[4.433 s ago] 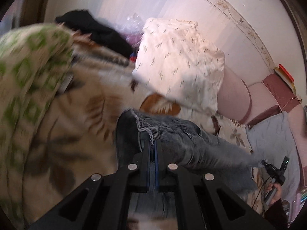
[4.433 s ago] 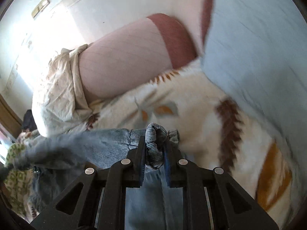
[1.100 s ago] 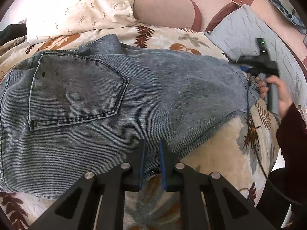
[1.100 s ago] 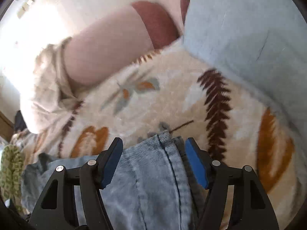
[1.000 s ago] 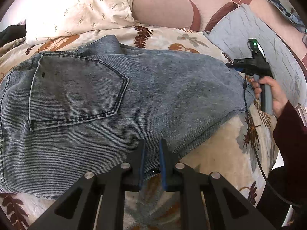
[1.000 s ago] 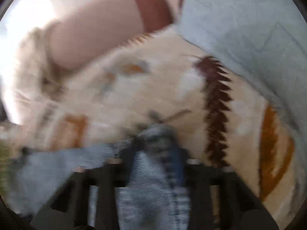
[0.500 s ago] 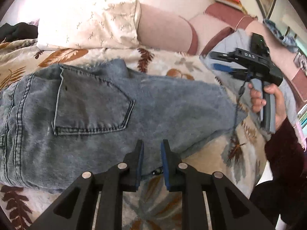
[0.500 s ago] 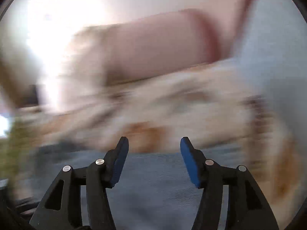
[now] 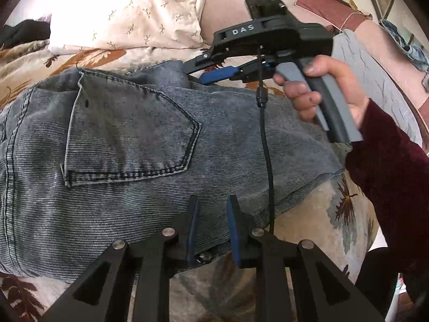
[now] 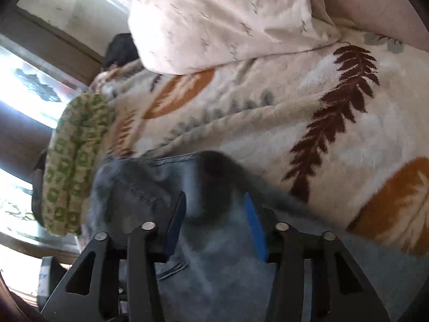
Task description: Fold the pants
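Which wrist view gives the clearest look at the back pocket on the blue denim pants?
The left wrist view: the stitched back pocket of the blue denim pants lies flat, sharp and fully visible there. The right wrist view shows only blurred denim bunched between the right gripper's fingers; no pocket can be made out.

Jeans: faded blue-grey denim. Blanket ahead of gripper: cream, brown/orange fern print. Pillow: white, sprig pattern. Sleeve: maroon.

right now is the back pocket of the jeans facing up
Yes, the left wrist view shows the stitched back pocket on the upper face of the jeans, which lie spread on the leaf-print blanket.
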A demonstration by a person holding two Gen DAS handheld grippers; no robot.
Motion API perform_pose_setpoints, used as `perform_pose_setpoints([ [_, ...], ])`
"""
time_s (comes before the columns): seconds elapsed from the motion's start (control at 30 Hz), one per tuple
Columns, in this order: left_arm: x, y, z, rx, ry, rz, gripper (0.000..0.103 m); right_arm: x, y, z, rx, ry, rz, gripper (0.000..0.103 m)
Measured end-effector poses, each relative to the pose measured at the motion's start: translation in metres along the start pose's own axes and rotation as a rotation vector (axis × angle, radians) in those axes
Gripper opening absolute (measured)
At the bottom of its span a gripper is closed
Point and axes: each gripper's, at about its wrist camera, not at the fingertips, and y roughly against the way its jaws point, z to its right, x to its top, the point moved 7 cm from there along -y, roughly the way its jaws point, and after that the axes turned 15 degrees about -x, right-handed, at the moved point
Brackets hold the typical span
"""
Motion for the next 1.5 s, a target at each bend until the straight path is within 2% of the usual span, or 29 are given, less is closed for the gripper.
perform_pose_setpoints([
  [0.1,0.002,-0.002,-0.002,-0.007,0.012,-0.001,0.023,0.008,-0.008,0.001,0.015,0.005,-0.026,0.039],
  [0.23,0.001,-0.001,-0.003,-0.013,0.018,-0.003,0.023,0.002,-0.018,-0.004,0.036,0.057,-0.091,0.037],
  [0.43,0.0,-0.001,-0.004,-0.007,0.017,-0.007,0.023,-0.005,-0.019,-0.006,0.074,0.114,-0.142,0.037],
  [0.5,0.0,-0.002,-0.005,-0.004,0.015,-0.008,0.023,-0.003,-0.02,-0.007,0.075,0.12,-0.136,0.034],
  [0.57,0.0,-0.004,-0.005,-0.001,0.015,-0.008,0.023,-0.001,-0.021,-0.009,0.068,0.128,-0.123,0.021],
  [0.67,0.001,-0.005,-0.005,0.004,0.014,-0.008,0.023,-0.001,-0.021,-0.008,0.04,0.13,-0.098,0.011],
  [0.83,0.001,-0.007,-0.006,0.015,0.009,-0.008,0.023,0.005,-0.012,-0.011,0.038,0.103,-0.029,0.009],
  [0.93,0.002,-0.007,-0.005,0.015,0.009,-0.008,0.023,0.011,-0.014,-0.013,0.002,0.091,-0.007,0.008],
  [1.03,0.002,-0.008,-0.005,0.014,0.008,-0.009,0.023,0.015,-0.015,-0.016,0.01,0.07,0.0,0.008],
  [1.17,0.002,-0.008,-0.005,0.015,0.009,-0.009,0.023,0.014,-0.014,-0.014,0.023,0.058,-0.018,0.012],
  [1.2,0.002,-0.008,-0.005,0.016,0.007,-0.009,0.023,0.012,-0.015,-0.014,0.047,0.062,-0.046,0.012],
  [1.33,0.002,-0.008,-0.005,0.017,0.006,-0.009,0.023,0.006,-0.021,-0.008,0.048,0.085,-0.1,0.029],
  [1.4,0.002,-0.009,-0.005,0.018,0.004,-0.01,0.024,0.001,-0.028,-0.008,0.093,0.105,-0.14,0.041],
  [1.5,0.003,-0.009,-0.005,0.022,0.002,-0.012,0.024,0.0,-0.028,-0.008,0.101,0.152,-0.126,0.042],
])
